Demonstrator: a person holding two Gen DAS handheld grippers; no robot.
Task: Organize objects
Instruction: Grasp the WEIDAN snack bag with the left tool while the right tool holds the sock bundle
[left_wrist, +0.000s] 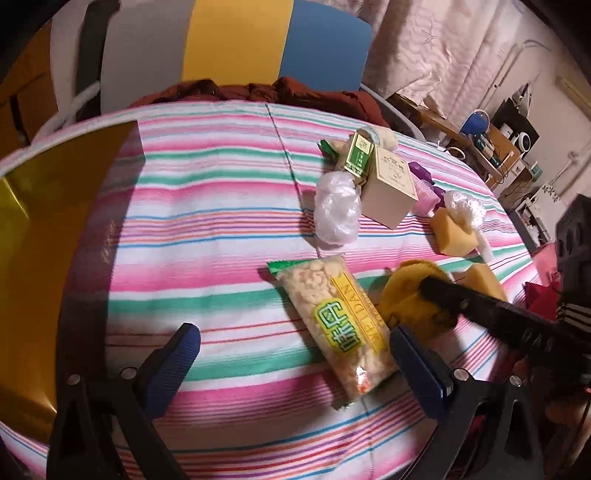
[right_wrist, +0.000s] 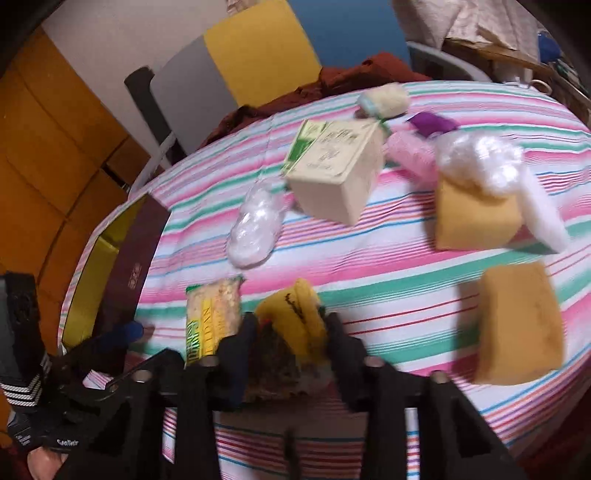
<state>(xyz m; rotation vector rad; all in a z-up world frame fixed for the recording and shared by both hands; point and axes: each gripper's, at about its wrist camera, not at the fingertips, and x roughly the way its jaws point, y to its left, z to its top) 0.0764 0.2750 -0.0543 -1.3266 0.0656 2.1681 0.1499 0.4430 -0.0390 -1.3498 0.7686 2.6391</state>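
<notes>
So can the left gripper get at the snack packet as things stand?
Probably yes. The left gripper stands open above the striped cloth, and the snack packet lies flat just ahead with its near end by the right-side finger. The right gripper, shut on the yellow cloth, sits close beside it.

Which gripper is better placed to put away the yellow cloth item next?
Right. The right gripper is already shut on the yellow cloth item; the left gripper hangs open over the snack packet.

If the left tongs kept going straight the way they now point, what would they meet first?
Probably the snack packet, lying just ahead between the open left tongs on the striped cloth; depth is uncertain.
</notes>
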